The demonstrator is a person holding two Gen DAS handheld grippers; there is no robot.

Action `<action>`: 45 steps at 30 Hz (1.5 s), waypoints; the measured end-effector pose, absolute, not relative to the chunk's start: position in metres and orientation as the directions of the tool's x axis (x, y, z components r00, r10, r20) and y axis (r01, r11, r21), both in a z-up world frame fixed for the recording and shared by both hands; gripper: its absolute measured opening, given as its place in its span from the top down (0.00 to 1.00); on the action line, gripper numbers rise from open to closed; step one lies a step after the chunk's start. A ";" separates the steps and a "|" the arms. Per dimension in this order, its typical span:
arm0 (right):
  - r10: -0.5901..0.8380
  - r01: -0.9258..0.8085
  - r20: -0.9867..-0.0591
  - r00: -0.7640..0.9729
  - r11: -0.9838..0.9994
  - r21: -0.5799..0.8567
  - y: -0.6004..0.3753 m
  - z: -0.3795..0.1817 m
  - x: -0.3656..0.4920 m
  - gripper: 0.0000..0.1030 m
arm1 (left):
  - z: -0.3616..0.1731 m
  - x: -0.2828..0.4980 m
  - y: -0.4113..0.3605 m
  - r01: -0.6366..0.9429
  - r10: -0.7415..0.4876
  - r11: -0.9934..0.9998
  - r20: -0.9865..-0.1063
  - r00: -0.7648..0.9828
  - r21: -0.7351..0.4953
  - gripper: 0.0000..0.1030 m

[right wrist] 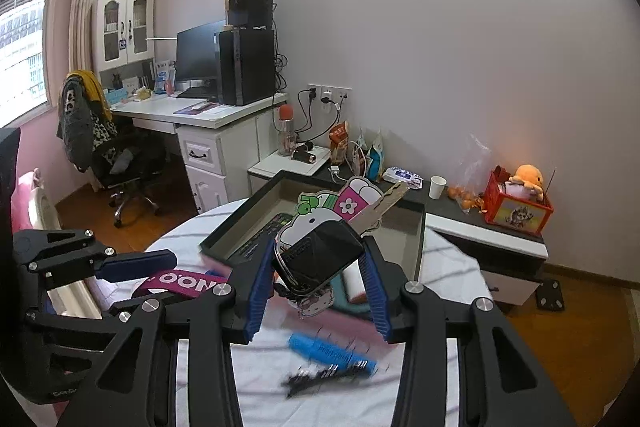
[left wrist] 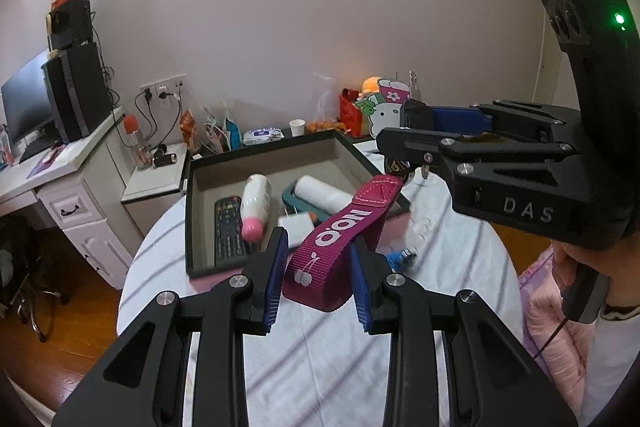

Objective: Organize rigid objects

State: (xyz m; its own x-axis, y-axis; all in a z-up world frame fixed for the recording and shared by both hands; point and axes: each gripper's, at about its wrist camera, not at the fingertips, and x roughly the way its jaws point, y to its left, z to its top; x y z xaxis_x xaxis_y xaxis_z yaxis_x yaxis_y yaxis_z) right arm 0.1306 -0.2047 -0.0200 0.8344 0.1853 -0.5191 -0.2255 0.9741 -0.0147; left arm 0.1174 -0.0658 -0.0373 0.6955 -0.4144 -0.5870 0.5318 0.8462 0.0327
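Magenta woven strap [left wrist: 340, 243], white lettering, runs taut between both hand-held grippers above a round table w/ striped cloth [left wrist: 320, 367]. It's a keychain lanyard. The left gripper [left wrist: 320, 281] has its blue pads pressed on the strap's looped end, so it is clamped on fabric. Strap's long axis climbs up and to the right toward the right gripper [left wrist: 416, 131]. That one, seen in right wrist view, grips the black key fob [right wrist: 320, 259] between its blue fingers [right wrist: 262, 287]; a metal key [right wrist: 384, 203] and cartoon cat charm [right wrist: 340, 207] stick up past it.

Key relation: the open storage box [left wrist: 196, 203] lies ahead of both grippers, just beyond the strap, w/ the right gripper's end hanging closer to its near rim. The box holds a remote [left wrist: 228, 231], a pink-capped white bottle [left wrist: 254, 207], a white roll [left wrist: 320, 193] and a white charger [left wrist: 296, 227].

A blue tube [right wrist: 332, 351] and a black clip [right wrist: 316, 375] lie on the cloth below the right gripper, blurred.

Probably next: carry the keychain fwd, lower it into the box.
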 end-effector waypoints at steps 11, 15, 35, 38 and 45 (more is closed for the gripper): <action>0.173 -0.238 -0.597 0.783 0.971 -0.031 -0.218 -0.055 0.239 0.57 | -0.064 0.224 -0.106 0.537 -0.352 0.841 -0.688 0.635 0.064 0.71; 0.170 -0.245 -0.639 0.750 0.969 -0.031 -0.220 -0.076 0.270 0.57 | -0.088 0.256 -0.123 0.534 -0.318 0.842 -0.735 0.599 0.071 0.71; 0.192 -0.220 -0.642 0.743 0.975 0.037 -0.225 -0.071 0.277 0.25 | -0.089 0.252 -0.083 0.414 -0.240 0.907 -0.717 0.655 0.074 0.18; 0.204 -0.223 -0.599 0.774 0.974 0.043 -0.222 -0.048 0.245 0.23 | -0.069 0.226 -0.069 0.394 -0.252 0.917 -0.668 0.701 0.068 0.09; 0.180 -0.206 -0.541 0.822 0.978 0.012 -0.211 -0.009 0.167 0.13 | -0.024 0.157 -0.035 0.305 -0.217 0.950 -0.551 0.806 0.072 0.00</action>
